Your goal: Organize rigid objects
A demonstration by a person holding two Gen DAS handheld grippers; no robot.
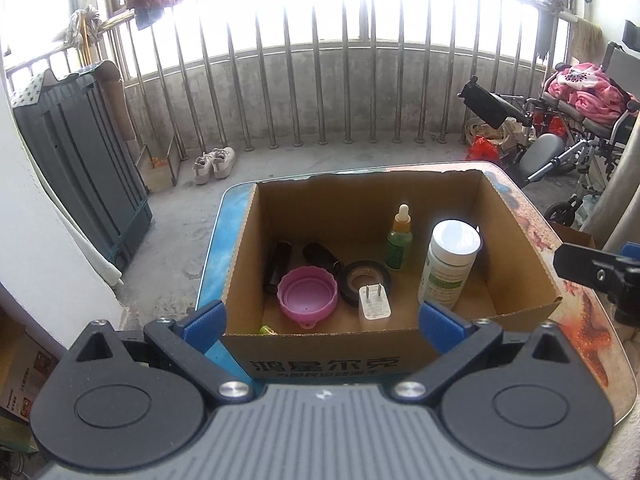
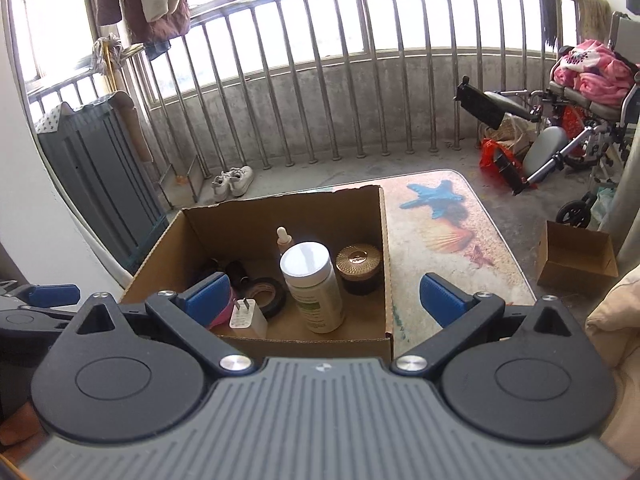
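Both tools hang wide open and empty just short of the brown cardboard box (image 1: 360,336) on the worktop, left tool (image 1: 322,316) nearer the pink plastic lid (image 1: 307,293), right tool (image 2: 324,300) facing the upright white-capped bottle (image 2: 314,292)

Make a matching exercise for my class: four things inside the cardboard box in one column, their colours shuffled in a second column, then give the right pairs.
Things
1. tape roll
2. collapsible cup
3. plug adapter
4. dropper bottle

Colours
A. white
B. green
C. black
D. pink

Pairs: 1-C, 2-D, 3-A, 4-B
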